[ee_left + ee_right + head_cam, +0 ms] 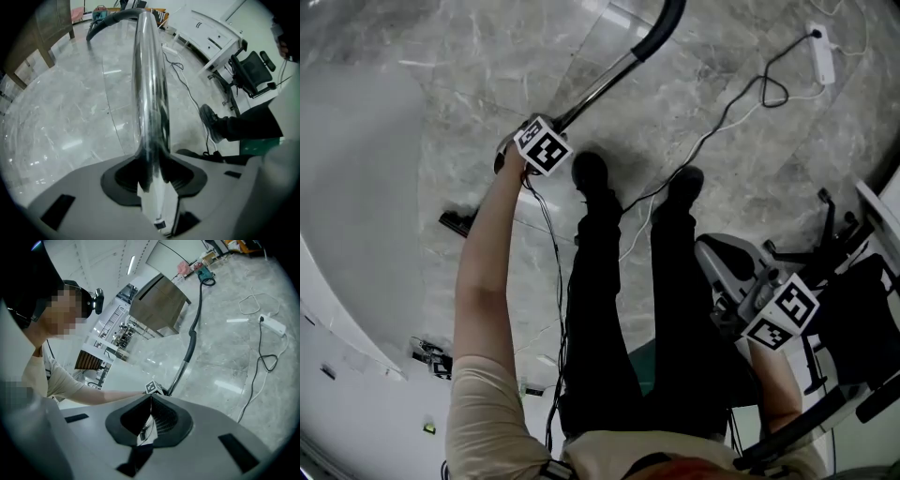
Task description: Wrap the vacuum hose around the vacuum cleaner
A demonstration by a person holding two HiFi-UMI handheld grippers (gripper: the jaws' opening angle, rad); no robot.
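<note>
Now, the left tool is clamped on the vacuum's chrome tube. Its black hose trails across the marble floor to the teal vacuum cleaner at the floor's far edge. The right tool is closed on nothing. The slick tube could twist or slip between the pads, and a dragged hose might snag the power strip.
</note>
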